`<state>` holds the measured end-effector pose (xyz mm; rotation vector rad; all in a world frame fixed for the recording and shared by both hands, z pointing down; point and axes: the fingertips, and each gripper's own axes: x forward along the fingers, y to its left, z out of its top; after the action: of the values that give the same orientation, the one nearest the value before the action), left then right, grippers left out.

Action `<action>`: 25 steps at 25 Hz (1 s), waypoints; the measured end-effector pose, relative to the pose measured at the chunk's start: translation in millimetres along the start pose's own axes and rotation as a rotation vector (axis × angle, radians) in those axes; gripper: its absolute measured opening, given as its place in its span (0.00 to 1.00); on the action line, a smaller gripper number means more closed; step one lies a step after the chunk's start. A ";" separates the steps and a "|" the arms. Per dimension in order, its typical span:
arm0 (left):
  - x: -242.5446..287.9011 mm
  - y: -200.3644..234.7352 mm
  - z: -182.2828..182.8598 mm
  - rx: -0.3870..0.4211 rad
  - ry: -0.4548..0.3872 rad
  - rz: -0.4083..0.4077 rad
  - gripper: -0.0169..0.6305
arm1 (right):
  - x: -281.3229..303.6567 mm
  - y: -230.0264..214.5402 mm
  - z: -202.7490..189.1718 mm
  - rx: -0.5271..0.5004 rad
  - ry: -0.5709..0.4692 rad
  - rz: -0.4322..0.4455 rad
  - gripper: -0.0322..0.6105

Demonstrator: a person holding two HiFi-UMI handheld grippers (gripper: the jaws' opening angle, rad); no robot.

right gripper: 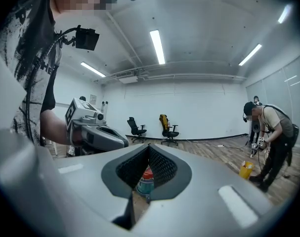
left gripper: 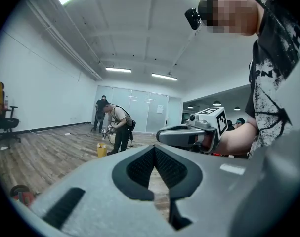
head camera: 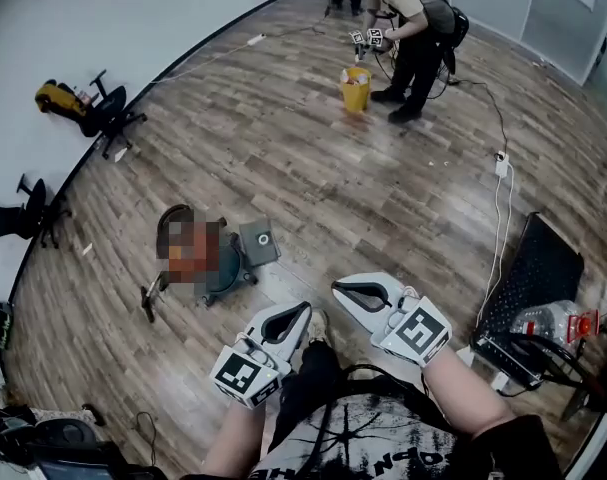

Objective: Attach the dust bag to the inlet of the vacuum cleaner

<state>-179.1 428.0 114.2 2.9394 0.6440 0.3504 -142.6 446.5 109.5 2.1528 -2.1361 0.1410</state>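
On the wood floor in the head view stands the vacuum cleaner (head camera: 229, 267), a teal drum partly under a mosaic patch. A grey square dust bag (head camera: 260, 241) with a round hole lies against its right side. My left gripper (head camera: 299, 314) and right gripper (head camera: 345, 290) hover side by side well short of it, both shut and empty. In the left gripper view its jaws (left gripper: 154, 151) meet, with the right gripper (left gripper: 189, 135) beyond. In the right gripper view the shut jaws (right gripper: 149, 151) frame the vacuum's red-topped drum (right gripper: 146, 180); the left gripper (right gripper: 98, 135) shows at left.
A second person (head camera: 415, 28) bends over a yellow bucket (head camera: 355, 88) at the far end. Office chairs (head camera: 108, 116) stand along the left wall. A white cable with a power strip (head camera: 501, 165) and a black crate (head camera: 535, 288) lie to the right.
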 end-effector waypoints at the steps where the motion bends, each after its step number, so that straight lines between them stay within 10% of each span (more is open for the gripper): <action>1: 4.4 10.8 1.5 -0.003 -0.004 -0.006 0.03 | 9.1 -6.6 1.0 -0.011 0.003 0.002 0.06; 25: 51.2 286.0 49.5 0.009 0.014 -0.062 0.03 | 231.3 -164.5 32.1 0.015 0.063 -0.060 0.06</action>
<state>-7.7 188.3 121.6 2.9208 0.7382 0.3631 23.6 214.2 108.5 2.1873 -2.0410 0.2178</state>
